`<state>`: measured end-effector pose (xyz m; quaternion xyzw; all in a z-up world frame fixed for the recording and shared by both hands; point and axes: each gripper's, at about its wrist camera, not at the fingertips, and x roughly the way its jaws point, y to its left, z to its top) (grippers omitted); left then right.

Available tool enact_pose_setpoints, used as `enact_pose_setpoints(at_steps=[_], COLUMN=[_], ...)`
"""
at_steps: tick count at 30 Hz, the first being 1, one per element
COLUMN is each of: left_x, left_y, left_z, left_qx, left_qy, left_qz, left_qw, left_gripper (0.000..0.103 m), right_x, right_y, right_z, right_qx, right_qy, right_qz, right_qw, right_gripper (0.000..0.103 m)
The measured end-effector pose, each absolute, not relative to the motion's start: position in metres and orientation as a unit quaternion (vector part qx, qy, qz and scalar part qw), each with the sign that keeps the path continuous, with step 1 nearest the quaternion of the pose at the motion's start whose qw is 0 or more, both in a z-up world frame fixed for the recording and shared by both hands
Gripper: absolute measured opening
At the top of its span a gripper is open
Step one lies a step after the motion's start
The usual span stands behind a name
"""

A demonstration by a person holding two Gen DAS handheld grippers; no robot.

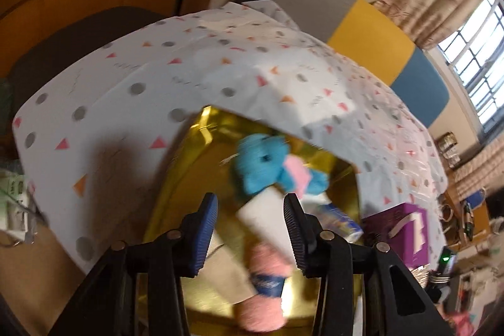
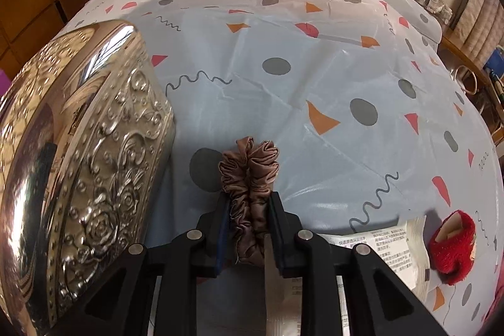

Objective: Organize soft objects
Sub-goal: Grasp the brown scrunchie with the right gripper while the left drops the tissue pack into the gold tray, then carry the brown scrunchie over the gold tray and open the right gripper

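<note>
Scrunchie: a brown satin scrunchie (image 2: 249, 178) sits pinched between the pads of the right gripper (image 2: 249, 225), over the patterned cloth (image 2: 315, 68) on the tabletop and just beside the tin.
Right gripper: narrow, clamped on the bunched middle of the scrunchie, with ruffles spilling out above the pads.
How it should handle: light, limp and squashy, I'd judge; the satin looks slick, so a grip across the gathered band seems safer than on 1 loose frill.
Left gripper: the left gripper (image 1: 250, 210) stands about half spread, nothing pressed between its pads, hovering over the open gold inside of the tin (image 1: 176, 178); this view is blurred.
In the tin: a blue knitted toy (image 1: 261, 162) with a pink piece, a white roll (image 1: 267, 219) and a ball of pink yarn (image 1: 264, 282) with a blue band; exact contact between them is hard to tell.
Tin from outside: an embossed silver tin wall (image 2: 104, 178) rises close on the left of the scrunchie; its rim would be the thing to clear, in my view.
Nearby: a red yarn ball (image 2: 453, 244) on a printed packet (image 2: 387, 251) at the right, apart from the scrunchie; a purple box (image 1: 406, 229) beside the tin.
In the way: the tin is already crowded, so free space looks limited.
</note>
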<state>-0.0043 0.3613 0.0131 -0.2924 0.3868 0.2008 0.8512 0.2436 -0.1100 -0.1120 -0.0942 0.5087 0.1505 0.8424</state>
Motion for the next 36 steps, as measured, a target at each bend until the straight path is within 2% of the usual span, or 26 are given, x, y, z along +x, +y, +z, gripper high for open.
enact_pose_setpoints(at_steps=[11,24,36], left_x=[-0.026,-0.024,-0.030], left_y=[0.308,0.254,0.225], left_z=[-0.021,-0.023,-0.006], left_qx=[-0.209,-0.128,-0.078], left_qy=[0.413,0.413,0.387], left_qz=[0.196,0.187,0.174], left_qw=[0.864,0.882,0.902], left_gripper=[0.044,0.049,0.062], right_x=[0.229,0.218,0.229], right_y=[-0.108,-0.105,-0.110], right_z=[-0.112,-0.110,-0.106], right_qx=[-0.106,-0.110,-0.076], right_qy=[0.475,0.459,0.474], right_qz=[0.151,0.144,0.144], right_qw=[0.860,0.870,0.866], right_gripper=[0.024,0.022,0.019])
